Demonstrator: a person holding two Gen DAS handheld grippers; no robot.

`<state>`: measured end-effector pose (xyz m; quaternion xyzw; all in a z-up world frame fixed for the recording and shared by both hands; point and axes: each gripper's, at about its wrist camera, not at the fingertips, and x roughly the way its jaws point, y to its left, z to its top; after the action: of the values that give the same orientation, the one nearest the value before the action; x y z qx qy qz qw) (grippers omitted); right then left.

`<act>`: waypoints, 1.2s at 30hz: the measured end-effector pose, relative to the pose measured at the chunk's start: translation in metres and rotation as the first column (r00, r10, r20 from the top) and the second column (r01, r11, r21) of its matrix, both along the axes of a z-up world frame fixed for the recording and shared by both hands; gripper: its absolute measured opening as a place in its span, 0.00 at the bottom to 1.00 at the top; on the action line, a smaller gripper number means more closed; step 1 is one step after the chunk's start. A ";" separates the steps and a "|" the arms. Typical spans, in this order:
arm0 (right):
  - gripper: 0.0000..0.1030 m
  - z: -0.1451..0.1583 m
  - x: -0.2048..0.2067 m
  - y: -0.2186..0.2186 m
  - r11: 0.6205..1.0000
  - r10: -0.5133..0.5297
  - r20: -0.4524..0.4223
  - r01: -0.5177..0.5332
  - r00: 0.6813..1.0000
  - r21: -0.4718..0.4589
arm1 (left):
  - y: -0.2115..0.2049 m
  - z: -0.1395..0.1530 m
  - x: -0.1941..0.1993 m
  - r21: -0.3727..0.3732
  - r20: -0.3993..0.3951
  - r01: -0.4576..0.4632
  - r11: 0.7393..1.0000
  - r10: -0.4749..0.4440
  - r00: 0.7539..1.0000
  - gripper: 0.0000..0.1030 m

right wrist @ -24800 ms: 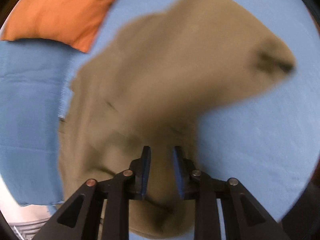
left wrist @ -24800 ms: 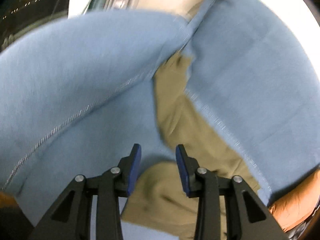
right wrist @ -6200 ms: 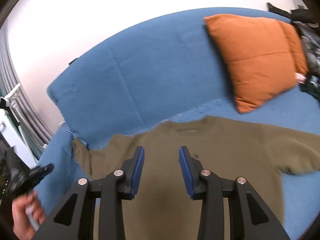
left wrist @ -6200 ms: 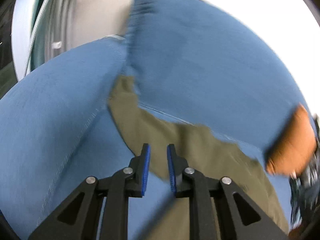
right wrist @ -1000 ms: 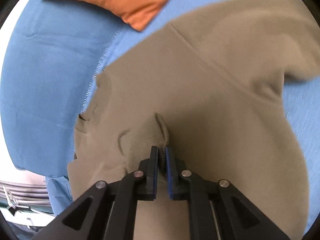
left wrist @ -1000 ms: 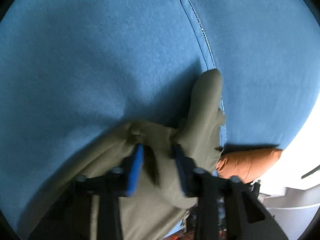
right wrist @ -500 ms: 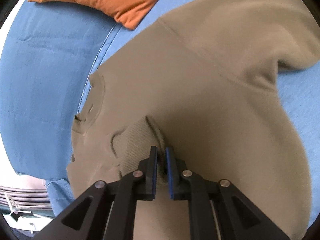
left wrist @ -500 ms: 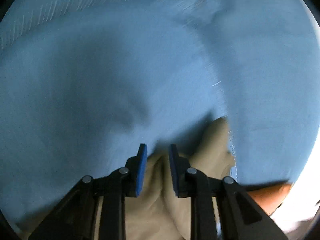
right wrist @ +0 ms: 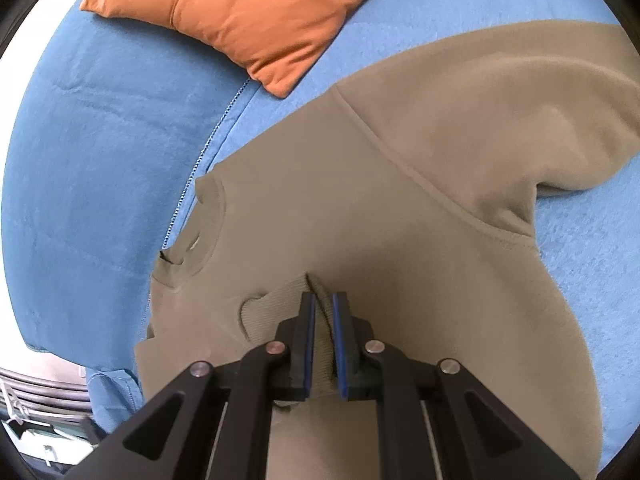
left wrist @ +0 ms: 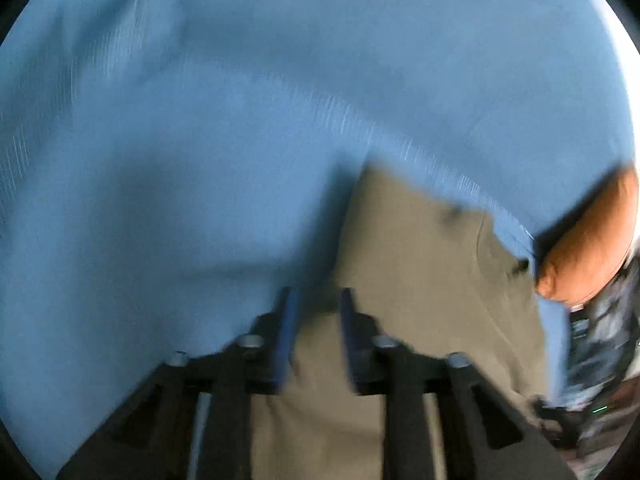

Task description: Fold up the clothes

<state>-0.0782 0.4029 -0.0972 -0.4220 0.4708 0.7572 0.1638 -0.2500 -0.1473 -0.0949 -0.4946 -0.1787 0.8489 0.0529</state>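
here, right gripper (right wrist: pixel 323 312) pinching olive sweatshirt (right wrist: pixel 420 240) cuff on blue sofa (right wrist: pixel 100 140), left gripper (left wrist: pixel 314 312) parted, blurred

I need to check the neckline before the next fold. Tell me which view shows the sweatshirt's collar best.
The right wrist view: the olive sweatshirt lies sharp there, its collar at the blue sofa seam. The left wrist view is motion-blurred, showing only plain fabric.
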 end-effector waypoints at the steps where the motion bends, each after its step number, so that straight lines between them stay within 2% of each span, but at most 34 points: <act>1: 0.08 0.000 0.001 0.002 1.000 -0.001 -0.003 0.001 1.000 0.000 | -0.002 0.001 -0.009 0.030 -0.013 0.027 0.999 -0.027 1.000 0.45; 2: 0.08 0.001 0.003 0.003 1.000 -0.002 -0.006 0.002 1.000 0.001 | -0.005 0.003 -0.018 0.060 -0.027 0.055 0.997 -0.053 0.998 0.50; 6: 0.08 0.002 0.003 0.003 1.000 0.022 -0.016 -0.022 1.000 -0.003 | -0.006 -0.005 -0.047 0.108 -0.024 0.178 0.978 -0.176 0.984 0.50; 9: 0.08 0.002 0.003 0.005 0.999 0.032 -0.015 -0.032 0.999 0.003 | -0.005 -0.014 -0.067 0.133 -0.014 0.269 0.954 -0.270 0.963 0.48; 10: 0.08 0.002 0.002 0.006 0.999 0.035 -0.015 -0.035 0.999 0.005 | -0.005 -0.017 -0.073 0.142 -0.012 0.299 0.944 -0.300 0.954 0.35; 11: 0.08 0.001 0.003 0.008 0.999 0.033 -0.014 -0.033 0.999 0.003 | -0.005 -0.020 -0.080 0.150 -0.009 0.329 0.932 -0.331 0.944 0.08; 13: 0.08 -0.001 0.002 0.010 1.000 0.028 -0.010 -0.028 1.000 -0.001 | -0.005 -0.023 -0.092 0.162 -0.018 0.380 0.911 -0.383 0.924 0.08; 15: 0.08 -0.001 0.003 0.011 1.000 0.027 -0.010 -0.027 1.000 0.003 | -0.007 -0.011 -0.096 0.129 -0.108 0.380 0.916 -0.368 0.924 0.08; 16: 0.08 -0.001 0.003 0.011 1.000 0.026 -0.010 -0.026 1.000 0.005 | -0.009 -0.012 -0.099 0.092 -0.115 0.348 0.933 -0.337 0.934 0.08; 18: 0.08 0.000 0.003 0.012 1.000 0.024 -0.009 -0.024 1.000 0.009 | -0.005 -0.025 -0.107 -0.019 -0.054 0.281 0.959 -0.282 0.958 0.12; 19: 0.08 0.000 0.003 0.011 1.000 0.025 -0.008 -0.025 1.000 0.012 | -0.004 -0.031 -0.107 -0.107 -0.004 0.245 0.964 -0.246 0.969 0.14; 21: 0.08 0.000 0.004 0.010 1.000 0.027 -0.011 -0.027 1.000 0.012 | -0.004 -0.024 -0.097 -0.262 0.031 0.180 0.948 -0.178 0.983 0.15; 22: 0.08 0.001 0.004 0.010 1.000 0.028 -0.016 -0.028 0.999 0.010 | -0.007 -0.013 -0.085 -0.280 0.002 0.136 0.950 -0.141 0.990 0.13; 24: 0.08 0.005 0.002 0.008 0.999 0.040 -0.035 -0.039 0.999 0.023 | -0.015 0.016 -0.048 -0.197 -0.097 0.091 0.976 -0.112 0.989 0.14; 26: 0.08 0.012 -0.001 0.003 0.998 0.062 -0.062 -0.060 0.996 0.037 | -0.009 0.027 -0.013 -0.136 -0.106 0.174 0.975 -0.189 0.976 0.14; 27: 0.08 0.015 -0.003 -0.002 0.996 0.080 -0.079 -0.076 0.994 0.045 | -0.006 0.029 0.002 -0.111 -0.100 0.213 0.971 -0.224 0.969 0.14; 30: 0.08 0.021 -0.013 -0.022 0.986 0.164 -0.111 -0.159 0.980 0.052 | 0.007 -0.004 0.029 -0.078 0.017 0.292 0.953 -0.292 0.956 0.14; 33: 0.08 0.010 -0.022 -0.042 0.973 0.233 -0.066 -0.232 0.970 0.024 | -0.007 -0.036 0.038 -0.121 0.139 0.250 0.961 -0.233 0.962 0.13; 36: 0.12 -0.026 -0.030 -0.055 0.955 0.297 0.089 -0.294 0.951 -0.050 | 0.001 -0.010 0.056 -0.178 0.140 0.198 0.964 -0.174 0.975 0.14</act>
<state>-0.1079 0.3484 -0.1227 -0.5262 0.4076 0.7436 0.0633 -0.1937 -0.1461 -0.1047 -0.5633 -0.0523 0.8213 0.0737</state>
